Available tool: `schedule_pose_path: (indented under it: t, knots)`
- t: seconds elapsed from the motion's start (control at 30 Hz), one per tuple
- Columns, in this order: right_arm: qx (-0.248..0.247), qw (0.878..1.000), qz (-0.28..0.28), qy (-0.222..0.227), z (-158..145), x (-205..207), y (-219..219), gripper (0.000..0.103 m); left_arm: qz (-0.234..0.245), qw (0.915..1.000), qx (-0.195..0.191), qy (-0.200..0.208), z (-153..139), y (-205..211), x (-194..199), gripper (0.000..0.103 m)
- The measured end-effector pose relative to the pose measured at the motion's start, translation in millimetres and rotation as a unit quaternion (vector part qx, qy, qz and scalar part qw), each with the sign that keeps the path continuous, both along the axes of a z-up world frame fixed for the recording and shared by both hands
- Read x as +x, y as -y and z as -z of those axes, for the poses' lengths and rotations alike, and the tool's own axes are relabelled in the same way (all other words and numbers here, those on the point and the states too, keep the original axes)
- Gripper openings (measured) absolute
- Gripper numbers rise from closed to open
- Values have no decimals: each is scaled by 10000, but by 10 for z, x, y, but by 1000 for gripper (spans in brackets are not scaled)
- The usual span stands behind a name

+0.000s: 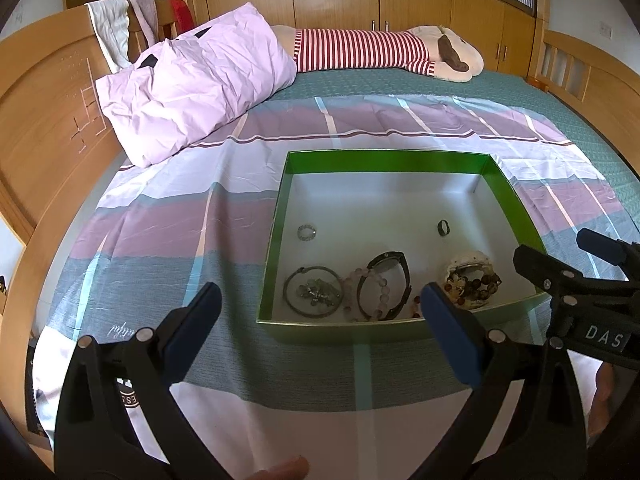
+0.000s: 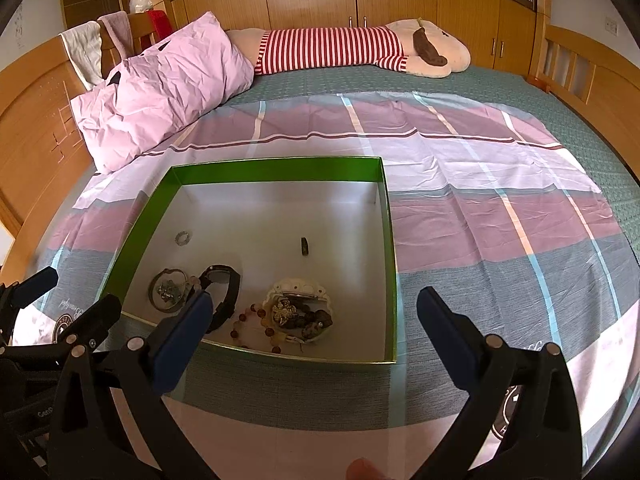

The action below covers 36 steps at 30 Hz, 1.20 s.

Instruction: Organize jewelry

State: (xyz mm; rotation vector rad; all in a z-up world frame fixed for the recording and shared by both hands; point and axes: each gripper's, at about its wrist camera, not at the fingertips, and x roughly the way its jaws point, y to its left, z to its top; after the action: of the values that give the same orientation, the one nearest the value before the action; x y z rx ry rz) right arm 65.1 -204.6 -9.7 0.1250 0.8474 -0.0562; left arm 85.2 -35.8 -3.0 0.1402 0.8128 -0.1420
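A green box with a white floor (image 1: 384, 200) (image 2: 280, 208) lies on the bed. Inside it are a black watch (image 1: 394, 270) (image 2: 226, 280), a bangle with charms (image 1: 312, 292) (image 2: 168, 288), a pink bead bracelet (image 1: 378, 280), a white shell dish of brown beads (image 1: 470, 276) (image 2: 300, 312), a small silver ring (image 1: 307, 232) (image 2: 183, 237) and a dark ring (image 1: 443, 227) (image 2: 305, 246). My left gripper (image 1: 320, 308) is open and empty at the box's near edge. My right gripper (image 2: 316, 312) is open and empty over the box's near right part.
A striped pink, grey and white cloth (image 1: 200, 240) (image 2: 500, 220) covers the green bed. A pink pillow (image 1: 192, 84) (image 2: 160, 88) and a striped plush toy (image 1: 380, 50) (image 2: 352, 48) lie at the back. Wooden bed boards stand at left and right.
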Motion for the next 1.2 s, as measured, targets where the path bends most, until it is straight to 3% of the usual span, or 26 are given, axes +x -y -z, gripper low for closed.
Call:
schedule_pose_path:
  t: [1.2]
  knots:
    - [-64,10000,4,-31,41,2,59,102,49,9999,-39,-148,79,45,8,101]
